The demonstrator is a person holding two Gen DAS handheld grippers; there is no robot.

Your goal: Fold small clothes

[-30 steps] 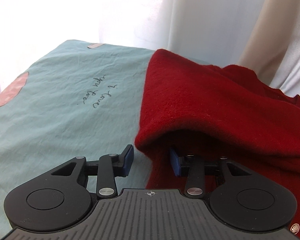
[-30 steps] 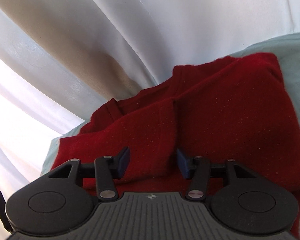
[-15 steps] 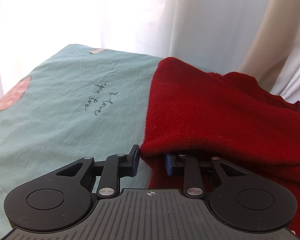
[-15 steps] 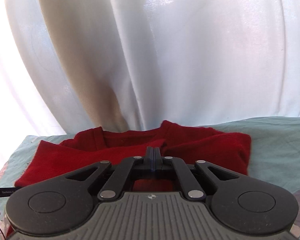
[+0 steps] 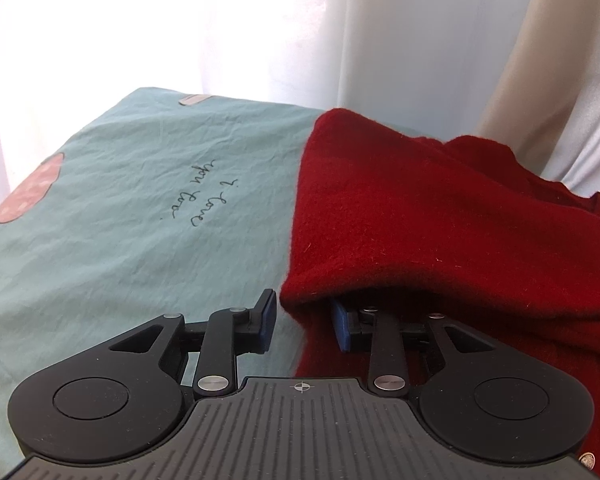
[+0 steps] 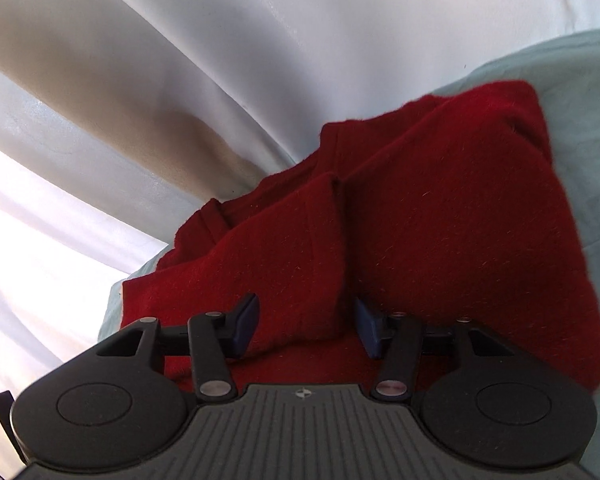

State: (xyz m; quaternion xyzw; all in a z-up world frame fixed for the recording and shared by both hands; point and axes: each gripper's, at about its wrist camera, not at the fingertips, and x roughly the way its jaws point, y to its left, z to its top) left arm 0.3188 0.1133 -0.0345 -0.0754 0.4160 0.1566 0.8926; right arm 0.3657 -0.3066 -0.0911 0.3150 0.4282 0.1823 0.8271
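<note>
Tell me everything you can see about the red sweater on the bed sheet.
The red sweater is a deep red, fuzzy knit, wool by the look of it, lying folded over itself on the pale green sheet before white curtains. Its doubled edge sits between the open pads of the left gripper, whose jaws have just been opening. In the right wrist view a folded flap lies between the right gripper pads, also just opened.

handwritten "i love you too" on teal sheet [image 5: 140, 208], upside down.

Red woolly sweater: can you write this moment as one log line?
item: red woolly sweater, part folded on teal sheet | left gripper: just opening, at folded edge | right gripper: just opening, fold between jaws
</note>
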